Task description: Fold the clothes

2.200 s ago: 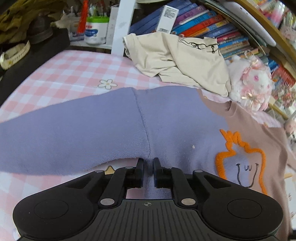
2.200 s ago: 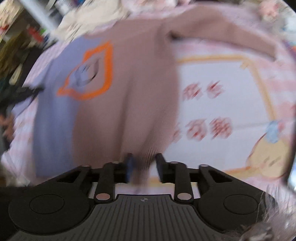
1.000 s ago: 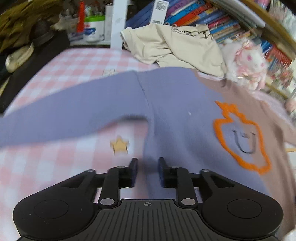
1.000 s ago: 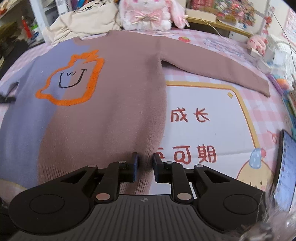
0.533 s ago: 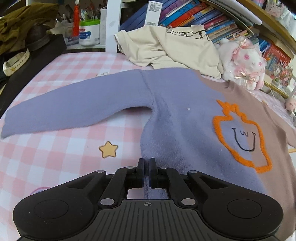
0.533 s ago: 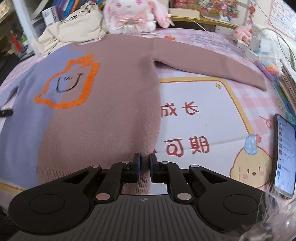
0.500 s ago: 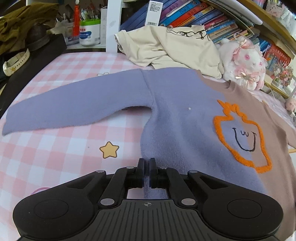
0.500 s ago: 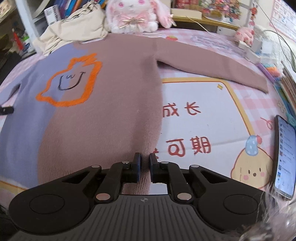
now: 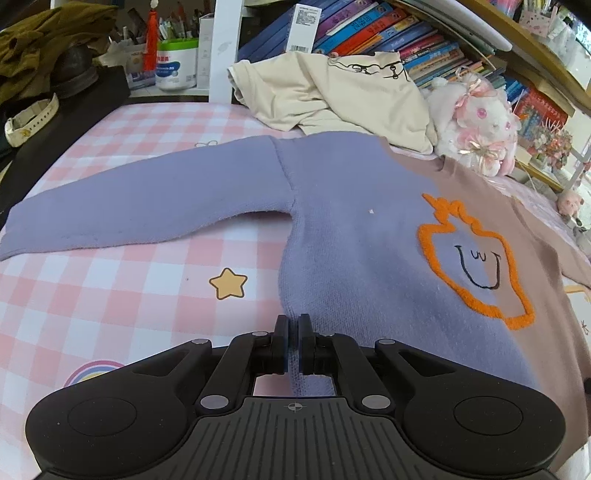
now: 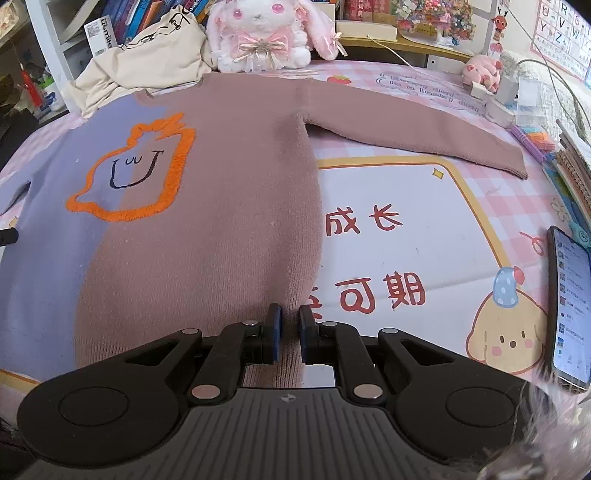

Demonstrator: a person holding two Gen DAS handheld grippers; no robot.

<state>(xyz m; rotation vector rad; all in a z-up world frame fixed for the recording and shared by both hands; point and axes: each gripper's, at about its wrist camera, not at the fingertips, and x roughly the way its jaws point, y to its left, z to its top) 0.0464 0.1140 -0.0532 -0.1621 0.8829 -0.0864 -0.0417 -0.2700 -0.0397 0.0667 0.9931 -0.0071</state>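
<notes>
The sweater (image 10: 207, 229) is spread flat and face up on the bed (image 9: 110, 280), both sleeves stretched out to the sides, the lilac sleeve (image 9: 147, 203) toward the bed's left edge and the brown sleeve (image 10: 413, 122) toward the right; its hem lies along the near edge. The hem is gripped at both bottom corners: the left gripper (image 9: 291, 343) is pinched nearly shut on the lilac corner, only the knit being seen between its fingers, and the right gripper (image 10: 288, 338) is clamped on the brown corner, a narrow band of fabric filling the slightly wider gap. The step in hand is judged to be the holding of the hem, which would fit either a smoothing of the laid-out garment or the start of a fold. For a fold, both corners would have to be kept level and the cloth taut, so that no crease is dragged in. A cream shirt (image 9: 332, 96) is heaped at the far edge beside a plush rabbit (image 10: 262, 33).
</notes>
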